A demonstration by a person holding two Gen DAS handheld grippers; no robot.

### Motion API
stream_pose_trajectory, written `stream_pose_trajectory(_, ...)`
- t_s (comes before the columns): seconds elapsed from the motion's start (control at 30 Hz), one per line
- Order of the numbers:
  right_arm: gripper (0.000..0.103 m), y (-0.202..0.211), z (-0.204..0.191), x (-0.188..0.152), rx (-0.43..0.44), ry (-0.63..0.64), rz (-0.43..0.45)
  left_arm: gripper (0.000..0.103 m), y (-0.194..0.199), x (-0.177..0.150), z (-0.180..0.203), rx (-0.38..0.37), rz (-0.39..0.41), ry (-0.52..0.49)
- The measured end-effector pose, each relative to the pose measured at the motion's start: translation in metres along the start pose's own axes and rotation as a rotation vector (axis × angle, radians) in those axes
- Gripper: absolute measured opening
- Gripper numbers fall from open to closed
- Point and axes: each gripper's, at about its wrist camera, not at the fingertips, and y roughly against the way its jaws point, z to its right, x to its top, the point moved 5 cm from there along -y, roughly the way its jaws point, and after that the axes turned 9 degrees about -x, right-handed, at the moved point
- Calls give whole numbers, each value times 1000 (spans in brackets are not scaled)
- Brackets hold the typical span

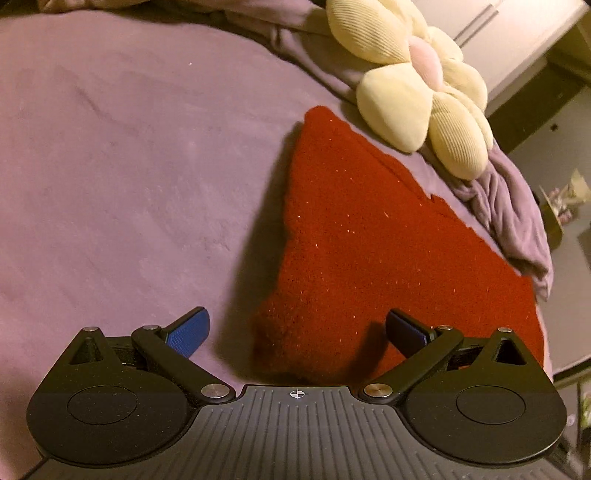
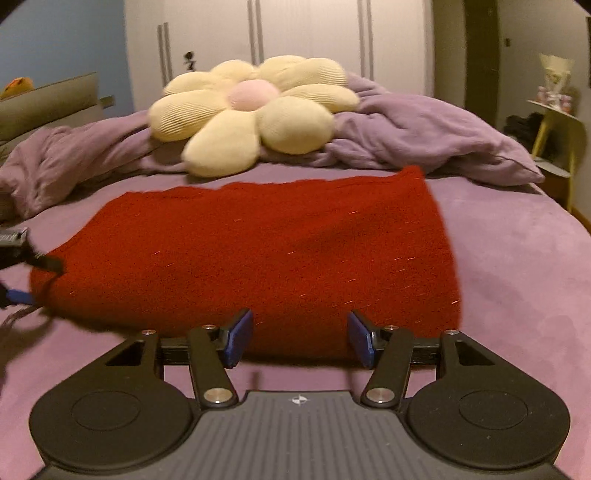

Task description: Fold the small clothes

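A red knitted garment [image 1: 354,236] lies folded flat on the purple bed sheet [image 1: 122,177]; it also shows in the right wrist view [image 2: 258,258]. My left gripper [image 1: 297,332] is open wide, its blue pads on either side of the garment's near corner, holding nothing. My right gripper [image 2: 300,338] is open at the garment's near edge, the cloth between its pads but not pinched. The left gripper's fingers [image 2: 22,254] show at the garment's left end in the right wrist view.
A cream flower-shaped cushion [image 2: 251,110] lies just beyond the garment, also in the left wrist view [image 1: 424,85]. A bunched purple duvet [image 2: 424,136] runs behind it. A yellow chair [image 2: 557,144] stands off the bed's right side. White wardrobe doors [image 2: 306,33] stand behind.
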Motion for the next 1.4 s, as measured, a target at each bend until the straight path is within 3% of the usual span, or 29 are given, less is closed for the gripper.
stream_pose_trajectory(0.23, 57, 4, -32, 2, 38, 52, 5, 101, -9, -1, 3, -26, 3, 23)
stream_pose_trajectory(0.43, 40, -2, -57, 14, 63, 33, 31, 98, -12, -3, 6, -16, -16, -26)
stream_pose_trajectory(0.5, 34, -6, -69, 15, 59, 54, 32, 95, -12, -2, 4, -33, -16, -10)
stream_pose_trajectory(0.67, 22, -15, -94, 19, 81, 100, 41, 75, -13, 0, -4, -97, -12, 68)
stream_pose_trajectory(0.87, 22, -24, -112, 18, 83, 142, 43, 59, -16, 4, -10, -158, -6, 133)
stream_pose_trajectory(1.2, 23, -33, -113, 13, 81, 176, 9, 57, -24, 6, -17, -214, 13, 224)
stream_pose_trajectory(1.4, 22, -22, -114, 22, 105, 123, 61, 49, -22, 10, -14, -216, 18, 201)
